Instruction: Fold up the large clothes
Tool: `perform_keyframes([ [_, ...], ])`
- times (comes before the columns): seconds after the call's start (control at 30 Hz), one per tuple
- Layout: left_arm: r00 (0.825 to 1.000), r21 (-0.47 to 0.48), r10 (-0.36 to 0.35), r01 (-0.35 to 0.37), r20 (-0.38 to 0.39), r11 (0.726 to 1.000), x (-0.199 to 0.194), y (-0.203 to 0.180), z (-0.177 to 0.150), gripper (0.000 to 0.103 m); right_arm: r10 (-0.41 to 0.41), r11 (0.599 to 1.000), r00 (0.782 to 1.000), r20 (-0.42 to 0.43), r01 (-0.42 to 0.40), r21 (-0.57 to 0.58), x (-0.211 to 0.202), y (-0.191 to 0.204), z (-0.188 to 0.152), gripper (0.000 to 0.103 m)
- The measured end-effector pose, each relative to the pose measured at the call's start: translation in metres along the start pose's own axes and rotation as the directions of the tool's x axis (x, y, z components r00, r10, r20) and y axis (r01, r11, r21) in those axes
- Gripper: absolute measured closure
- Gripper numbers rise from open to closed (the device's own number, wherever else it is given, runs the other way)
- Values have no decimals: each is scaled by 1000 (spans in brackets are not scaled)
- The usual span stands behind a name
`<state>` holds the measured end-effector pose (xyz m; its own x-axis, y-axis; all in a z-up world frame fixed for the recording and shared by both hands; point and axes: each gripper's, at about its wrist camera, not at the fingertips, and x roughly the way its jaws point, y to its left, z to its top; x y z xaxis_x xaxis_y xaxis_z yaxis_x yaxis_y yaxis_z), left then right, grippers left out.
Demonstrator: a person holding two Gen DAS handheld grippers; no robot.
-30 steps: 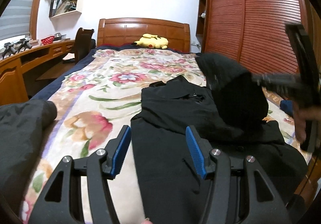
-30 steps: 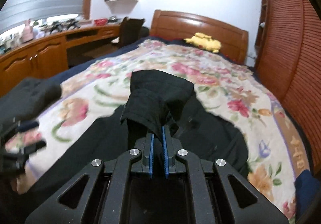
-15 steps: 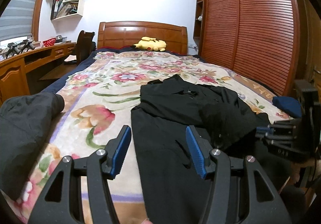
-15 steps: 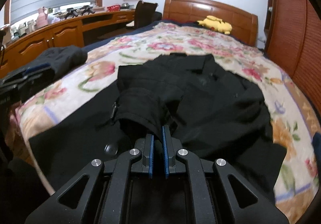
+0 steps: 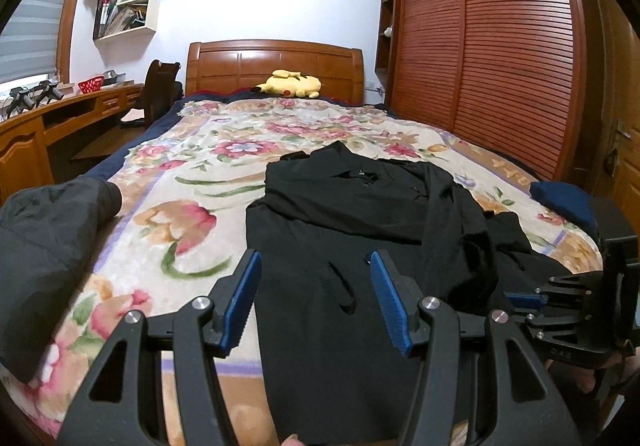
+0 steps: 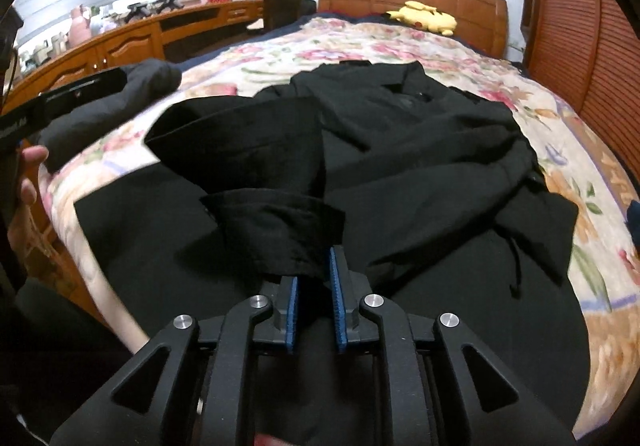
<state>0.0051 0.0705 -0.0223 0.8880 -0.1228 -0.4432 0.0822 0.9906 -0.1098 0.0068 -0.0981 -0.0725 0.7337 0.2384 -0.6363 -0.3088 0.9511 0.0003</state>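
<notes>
A large black coat (image 5: 360, 214) lies spread on the floral bed, collar toward the headboard, hem at the near edge; it also shows in the right wrist view (image 6: 420, 150). One sleeve is folded across its front, and the sleeve cuff (image 6: 280, 230) lies just ahead of my right gripper (image 6: 314, 306). The right jaws stand slightly apart and the cuff rests at their tips, no longer pinched. My left gripper (image 5: 316, 298) is open and empty, above the coat's lower left edge. The right gripper (image 5: 568, 310) shows at the right edge of the left wrist view.
A dark grey jacket (image 5: 44, 238) is heaped at the bed's left edge. A yellow plush toy (image 5: 290, 84) lies by the wooden headboard (image 5: 276, 62). A wooden desk (image 5: 48, 122) and chair run along the left, a slatted wardrobe (image 5: 480, 58) along the right. A blue cloth (image 5: 564, 198) lies at right.
My right gripper brought the raised sleeve down across the coat toward the near edge, then its jaws parted and let the cuff go. My left gripper stayed open near the hem.
</notes>
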Motion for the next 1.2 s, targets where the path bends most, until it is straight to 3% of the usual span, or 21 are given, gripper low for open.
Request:
perform_keyframes([
  [0.33, 1000, 9, -13, 13, -24, 1000, -4, -12, -10, 47, -35, 999, 999, 26, 36, -3, -46, -4, -12, 68],
  [0.47, 999, 35, -7, 8, -32, 999, -1, -18, -12, 47, -67, 998, 995, 70, 66, 13, -58, -18, 1, 65],
  [0.6, 998, 37, -12, 14, -61, 999, 8, -22, -15, 47, -69, 997, 994, 82, 65, 51, -44, -30, 18, 63],
  [0.77, 995, 63, -23, 29, -102, 998, 21, -31, -23, 47, -76, 994, 997, 25, 74, 75, -1, -38, 23, 63],
  [0.9, 988, 73, -49, 60, -147, 995, 29, -38, -31, 47, -137, 986, 988, -67, 142, 84, 22, -49, 12, 63],
  [1.0, 986, 95, -53, 68, -160, 993, 29, -43, -35, 47, -176, 977, 978, -111, 187, 98, 23, -65, -4, 63],
  [1.2, 974, 99, -92, 115, -208, 988, 36, -56, -43, 47, -166, 971, 981, -100, 180, 156, 10, -84, -14, 62],
])
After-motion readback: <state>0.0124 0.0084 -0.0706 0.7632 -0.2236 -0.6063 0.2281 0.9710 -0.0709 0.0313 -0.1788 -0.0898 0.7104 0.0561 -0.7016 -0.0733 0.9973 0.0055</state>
